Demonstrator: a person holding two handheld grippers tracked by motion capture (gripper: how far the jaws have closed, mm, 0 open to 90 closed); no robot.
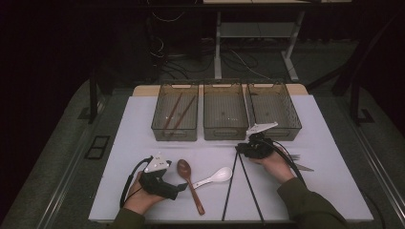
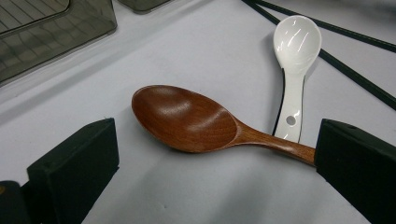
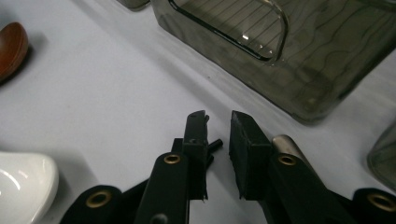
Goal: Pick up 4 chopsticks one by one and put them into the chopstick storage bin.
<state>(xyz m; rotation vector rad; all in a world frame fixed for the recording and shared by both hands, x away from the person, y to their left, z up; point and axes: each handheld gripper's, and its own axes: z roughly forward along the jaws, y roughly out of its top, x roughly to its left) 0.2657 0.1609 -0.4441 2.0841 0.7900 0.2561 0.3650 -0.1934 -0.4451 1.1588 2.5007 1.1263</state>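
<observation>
A brown wooden spoon (image 1: 188, 177) lies on the white table, bowl away from me, beside a white ceramic spoon (image 1: 216, 177). My left gripper (image 1: 180, 187) rests next to the wooden spoon's handle. In the left gripper view its jaws (image 2: 217, 135) stand wide open around the wooden spoon (image 2: 187, 119), whose handle reaches the right jaw. Two black chopsticks (image 1: 233, 183) lie in a narrow V. My right gripper (image 1: 240, 149) sits at their far ends. Its jaws (image 3: 217, 116) stand a little apart, and a black chopstick tip (image 3: 215, 143) pokes out beside the left pad without being pinched.
Three smoky plastic trays (image 1: 224, 129) stand in a row at the back. The left tray (image 1: 157, 119) holds brown chopsticks (image 1: 175, 113). Metal cutlery (image 1: 300, 162) lies to the right of my right hand. The white ceramic spoon (image 2: 294, 56) and the black chopsticks (image 2: 355, 77) lie past the wooden spoon.
</observation>
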